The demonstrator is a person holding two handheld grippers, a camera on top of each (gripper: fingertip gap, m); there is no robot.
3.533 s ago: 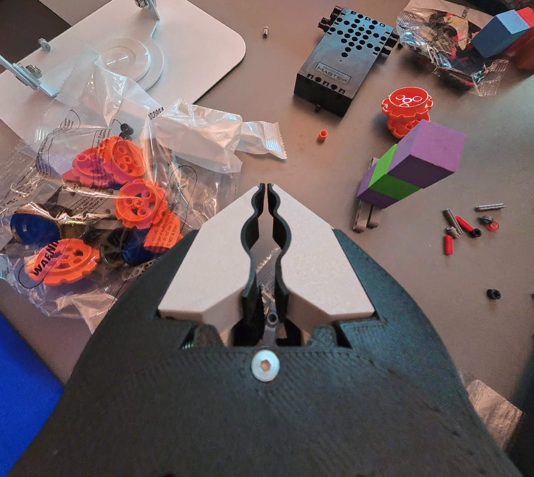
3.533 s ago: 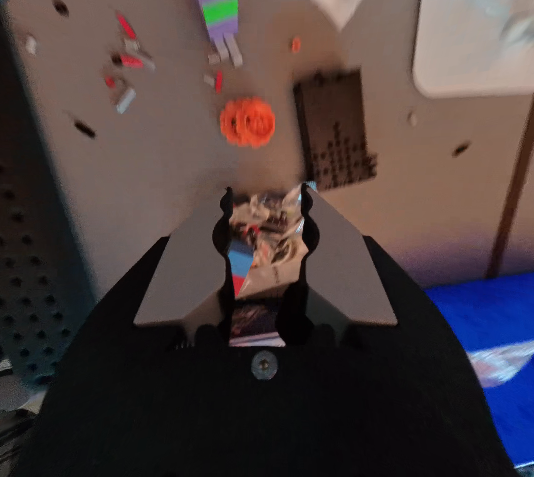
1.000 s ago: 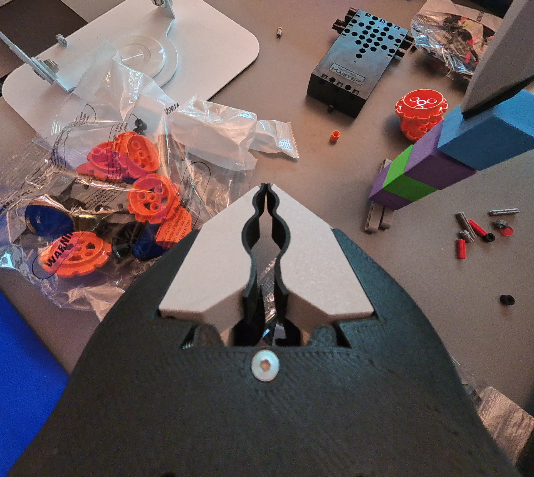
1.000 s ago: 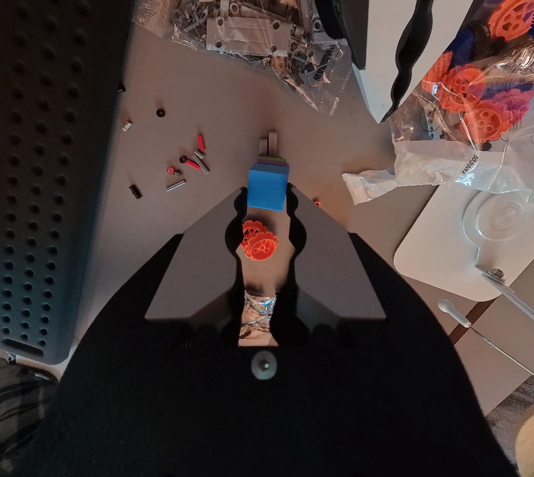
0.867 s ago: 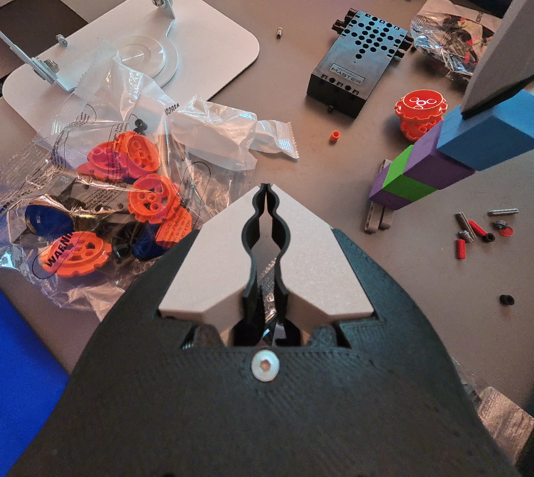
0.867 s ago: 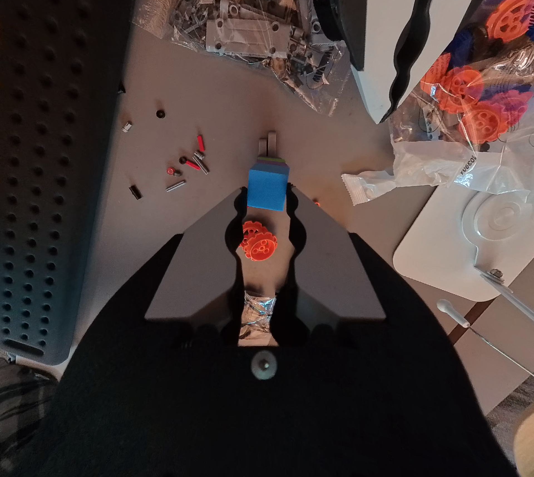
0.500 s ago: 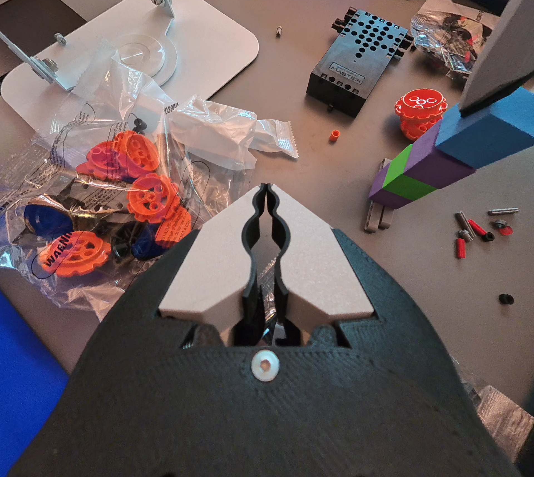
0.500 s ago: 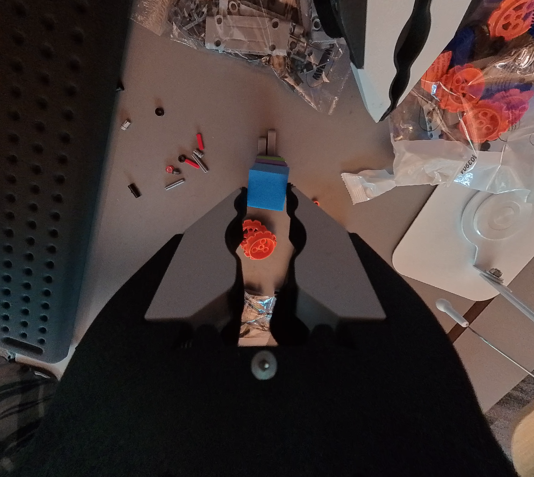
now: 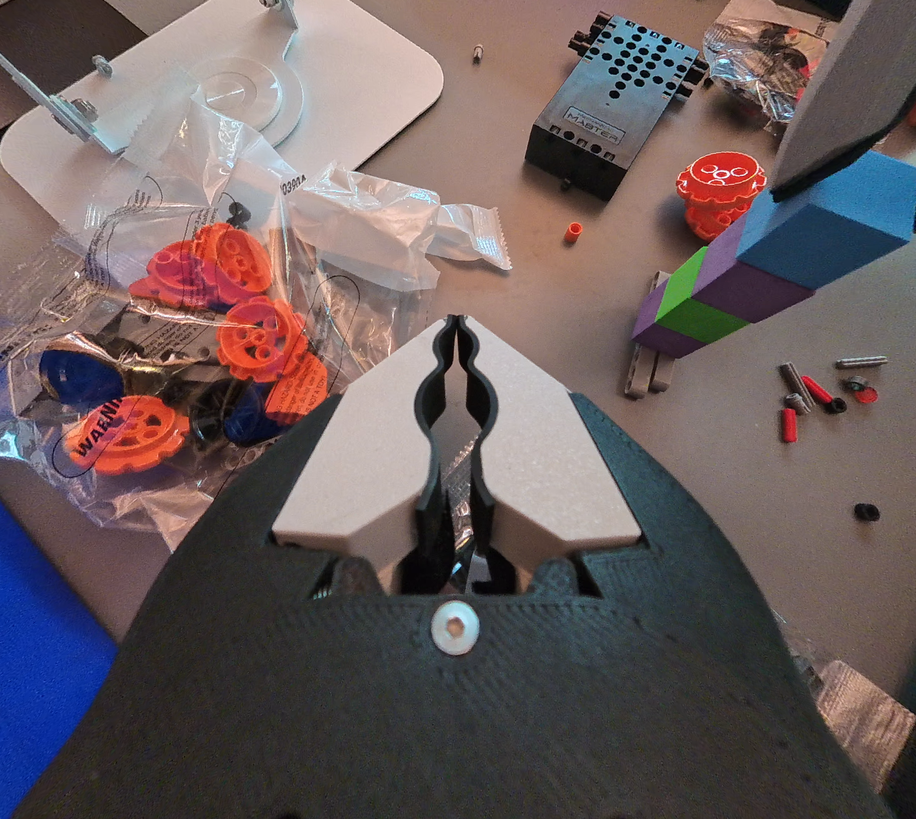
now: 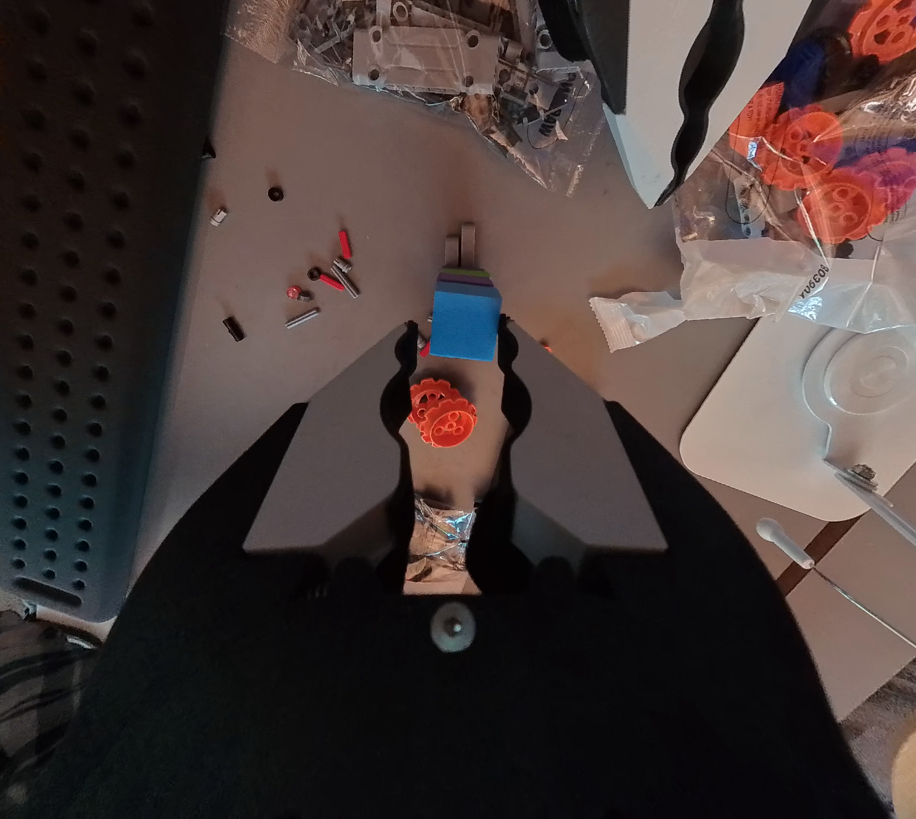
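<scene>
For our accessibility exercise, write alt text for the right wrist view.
The right hand-held gripper, open, brackets a blue block topping a stack of purple and green blocks on a grey table. Orange gears lie below it, small pins to the left, and parts bags beyond.

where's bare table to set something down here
Bare table lies between the white wrapper, black box and block stack. More lies right of the left gripper, below the small pins. It is crowded around the gear bag and white base.
</scene>
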